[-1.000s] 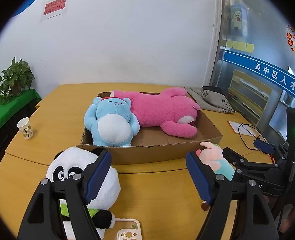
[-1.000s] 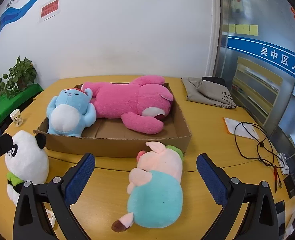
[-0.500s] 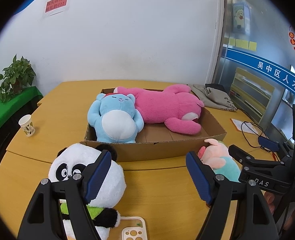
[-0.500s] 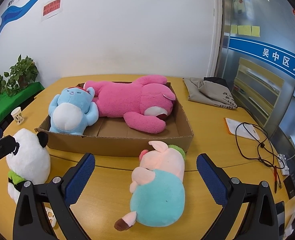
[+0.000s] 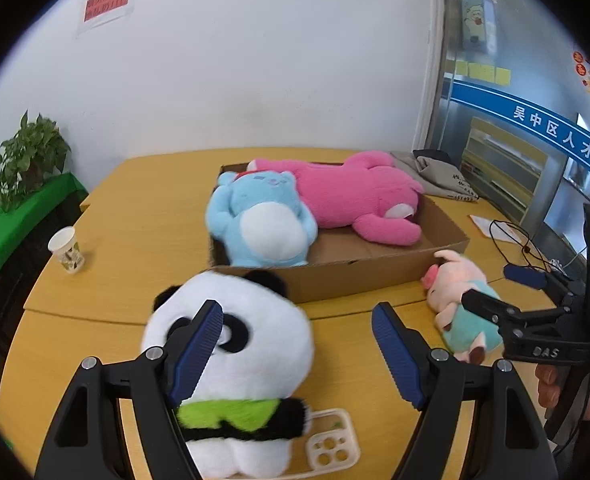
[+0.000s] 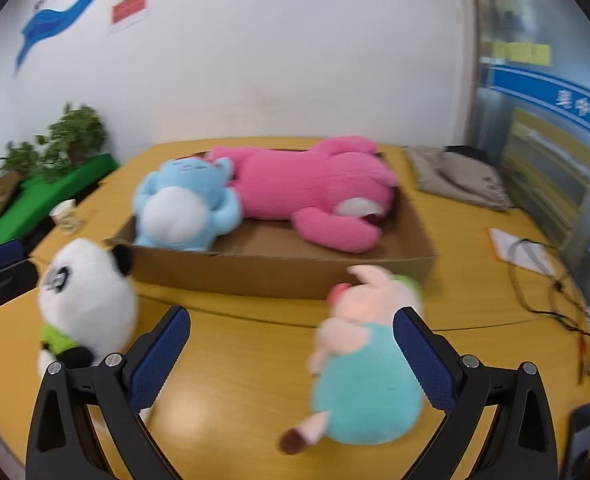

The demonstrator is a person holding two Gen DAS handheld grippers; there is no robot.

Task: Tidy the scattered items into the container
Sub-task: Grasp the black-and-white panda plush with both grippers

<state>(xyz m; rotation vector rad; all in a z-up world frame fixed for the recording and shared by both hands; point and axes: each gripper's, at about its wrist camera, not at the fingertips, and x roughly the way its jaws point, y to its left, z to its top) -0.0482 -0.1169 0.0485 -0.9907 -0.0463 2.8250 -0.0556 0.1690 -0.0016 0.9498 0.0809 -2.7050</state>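
1. cardboard box [image 5: 359, 276] sits at 12 o'clock on the yellow table [image 5: 135, 240], with a blue plush [image 5: 261, 224] and a pink plush [image 5: 359, 204] lying inside.
2. left gripper [image 5: 297, 344] — jaws spread wide, nothing held; the panda plush [image 5: 251, 344] stands in the gap, left pad in front of its face, contact unclear.
3. right gripper [image 6: 291, 354] — jaws wide, gripping nothing; the pig plush [image 6: 367, 364] lies between them by the right pad, touching or not i cannot tell.
4. paper cup [image 5: 67, 250] stands at 10 o'clock.
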